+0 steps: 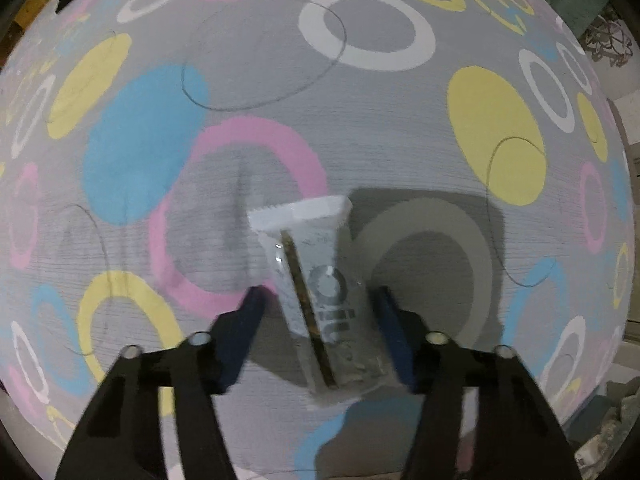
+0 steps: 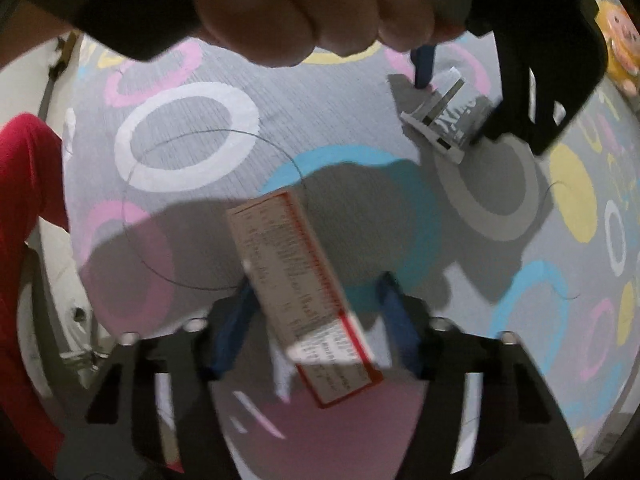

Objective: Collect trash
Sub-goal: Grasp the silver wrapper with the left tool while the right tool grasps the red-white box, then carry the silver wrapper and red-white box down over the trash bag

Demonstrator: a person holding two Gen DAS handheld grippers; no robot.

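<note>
A clear and white snack wrapper (image 1: 320, 292) lies on the grey rug (image 1: 260, 80) with coloured rings. My left gripper (image 1: 318, 300) is open, its blue fingers on either side of the wrapper, close above it. In the right wrist view the same wrapper (image 2: 448, 120) shows at the upper right with the left gripper's blue finger (image 2: 423, 65) beside it. My right gripper (image 2: 316, 292) is open over a red-edged white carton (image 2: 300, 292) that lies slanted between its fingers; whether the carton touches them I cannot tell.
The person's hand (image 2: 304, 8) holding the left gripper fills the top of the right wrist view. Red cloth (image 2: 20, 240) is at the left edge. A yellow toy (image 2: 620, 44) sits at the upper right. Boxes and clutter (image 1: 608, 40) border the rug's right side.
</note>
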